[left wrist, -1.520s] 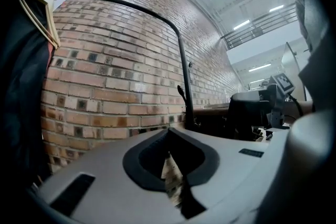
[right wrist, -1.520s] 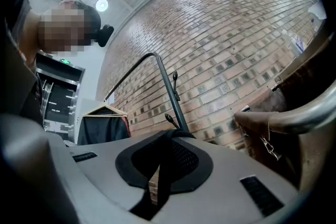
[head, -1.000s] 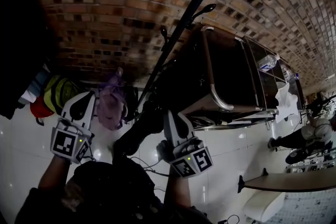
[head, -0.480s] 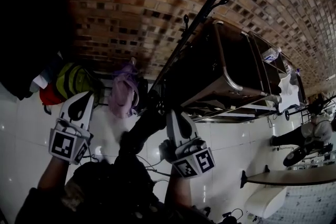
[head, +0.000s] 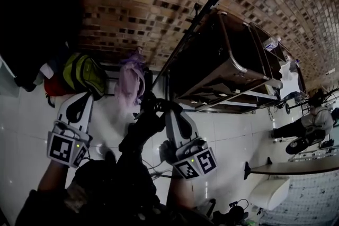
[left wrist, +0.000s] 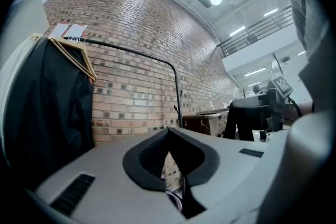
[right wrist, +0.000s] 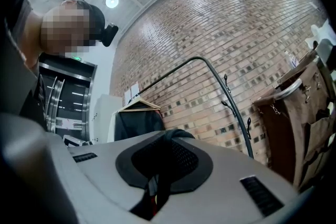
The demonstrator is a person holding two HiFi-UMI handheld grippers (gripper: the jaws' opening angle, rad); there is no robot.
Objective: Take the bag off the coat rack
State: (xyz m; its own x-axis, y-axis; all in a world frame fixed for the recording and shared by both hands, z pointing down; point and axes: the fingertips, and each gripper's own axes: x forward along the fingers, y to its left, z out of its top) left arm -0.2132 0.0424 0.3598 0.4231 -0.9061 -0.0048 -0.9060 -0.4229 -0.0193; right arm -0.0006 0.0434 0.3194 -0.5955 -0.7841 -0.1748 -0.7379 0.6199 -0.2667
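Note:
The black bag hangs in the middle of the head view, below the slanting black pole of the coat rack. My right gripper is shut on the bag's black strap. In the right gripper view the strap loops over the jaw tips and runs down between them, with the rack's pole and hooks behind. My left gripper hovers to the left of the bag, shut and holding nothing. The left gripper view faces the brick wall and a black rail.
A yellow-green backpack, a purple bag and a dark coat hang at the left. A brown wheeled cart stands right of the rack against the brick wall. A person and a white table are at the far right.
The head view has swung, so the rack, the cart and the hanging bags sit further right and lower in the picture. The right gripper keeps its hold on the strap, and the bag's top has risen slightly.

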